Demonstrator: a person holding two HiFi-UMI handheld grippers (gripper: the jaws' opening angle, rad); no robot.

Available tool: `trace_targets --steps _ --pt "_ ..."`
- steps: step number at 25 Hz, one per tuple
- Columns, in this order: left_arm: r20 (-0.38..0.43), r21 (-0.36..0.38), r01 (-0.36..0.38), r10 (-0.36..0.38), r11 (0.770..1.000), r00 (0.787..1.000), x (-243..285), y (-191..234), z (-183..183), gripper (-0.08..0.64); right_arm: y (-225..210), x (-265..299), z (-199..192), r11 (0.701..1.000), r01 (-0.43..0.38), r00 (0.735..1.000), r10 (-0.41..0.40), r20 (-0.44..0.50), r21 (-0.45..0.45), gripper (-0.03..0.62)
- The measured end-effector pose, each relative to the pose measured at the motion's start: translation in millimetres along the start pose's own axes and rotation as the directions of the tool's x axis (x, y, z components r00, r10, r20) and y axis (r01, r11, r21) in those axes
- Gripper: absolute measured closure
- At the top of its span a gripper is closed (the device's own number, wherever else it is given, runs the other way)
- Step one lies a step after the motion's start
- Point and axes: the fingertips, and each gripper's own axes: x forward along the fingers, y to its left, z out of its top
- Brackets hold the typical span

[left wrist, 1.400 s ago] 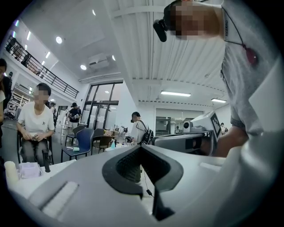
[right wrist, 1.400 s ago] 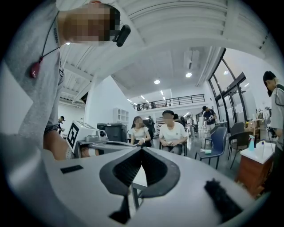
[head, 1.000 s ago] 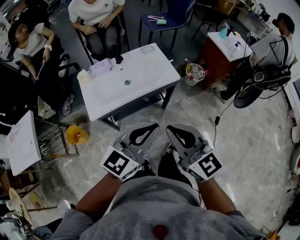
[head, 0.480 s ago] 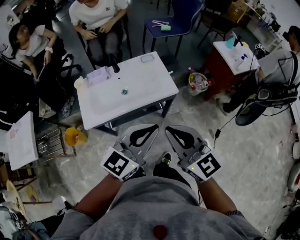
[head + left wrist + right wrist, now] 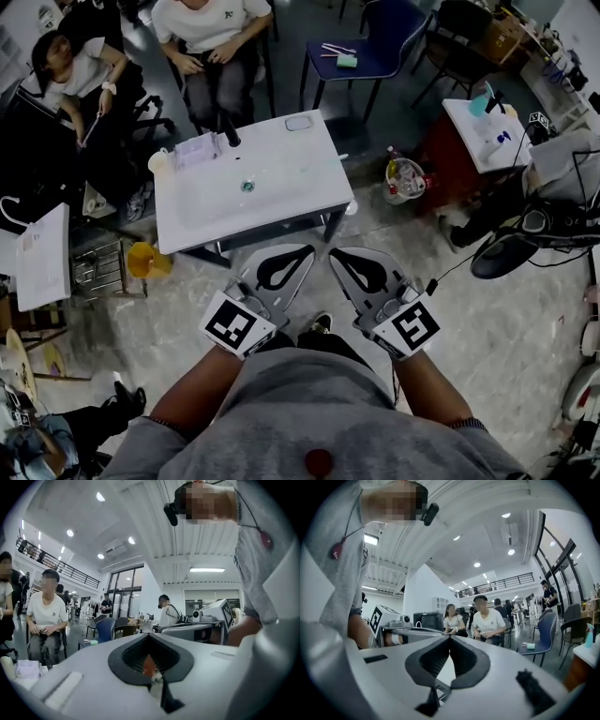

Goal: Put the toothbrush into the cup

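Note:
My left gripper (image 5: 307, 249) and right gripper (image 5: 335, 252) are held side by side in front of my body, pointing level toward a white table (image 5: 281, 197) ahead. Both are shut, with nothing between the jaws. In the left gripper view the left gripper (image 5: 149, 635) shows its tips meeting. The right gripper (image 5: 450, 637) looks the same in its own view. A pale cup (image 5: 157, 161) stands at the table's left corner, beside a clear box (image 5: 195, 148). A dark upright object (image 5: 230, 136) and a small teal item (image 5: 247, 186) also sit on the table. I cannot pick out a toothbrush.
Two seated people (image 5: 211, 37) are behind the table, and a blue chair (image 5: 370, 47) stands at the back right. A yellow stool (image 5: 142, 261) is at the table's near left. A bin (image 5: 405, 178), a second table (image 5: 487, 131) and cables lie to the right.
The white table has drawn closer to me and swung a little in the head view. Both grippers have kept the same shut pose in front of my body.

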Motion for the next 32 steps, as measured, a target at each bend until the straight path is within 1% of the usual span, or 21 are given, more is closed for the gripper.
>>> trace_targets --steps 3,5,7,12,17,20,22,28,32 --pt "0.001 -0.005 -0.030 0.030 1.000 1.000 12.9 0.3 -0.4 0.552 -12.0 -2.7 0.3 0.999 -0.033 0.999 0.032 0.019 0.022 0.578" --pt "-0.009 -0.018 -0.043 0.043 0.999 0.999 20.6 -0.8 -2.9 0.552 -20.2 -4.7 -3.7 0.999 -0.042 0.999 0.042 0.007 0.014 0.578" --pt "0.000 -0.007 -0.051 0.051 0.999 0.999 27.2 1.5 -4.0 0.552 -27.8 -5.0 -8.0 0.999 -0.045 0.999 0.045 -0.012 0.000 0.578" --pt "0.000 -0.018 -0.070 0.070 0.997 0.998 38.8 13.9 -9.8 0.552 -42.3 2.0 -9.0 0.998 -0.062 0.998 0.062 0.006 0.019 0.578" --pt "0.006 -0.016 -0.073 0.073 0.997 0.997 49.9 34.3 -15.5 0.552 -58.1 17.7 -14.2 0.998 -0.063 0.998 0.063 -0.003 0.019 0.578" --pt "0.003 -0.024 -0.070 0.070 0.997 0.998 58.2 49.9 -21.4 0.552 -70.1 30.4 -20.6 0.998 -0.059 0.998 0.059 -0.027 0.004 0.578" --pt "-0.010 -0.045 -0.067 0.066 0.997 0.998 64.9 63.0 -25.6 0.552 -81.3 40.8 -25.9 0.999 -0.050 0.998 0.049 -0.049 -0.005 0.578" --pt "0.003 -0.054 -0.055 0.055 0.997 0.998 84.6 109.9 -31.8 0.552 -114.3 78.7 -31.5 0.999 -0.038 0.996 0.038 -0.081 -0.001 0.578" --pt "-0.006 -0.070 -0.048 0.048 0.996 0.999 97.9 140.3 -33.5 0.552 -136.7 105.0 -33.1 0.999 -0.034 0.995 0.034 -0.089 0.000 0.578"
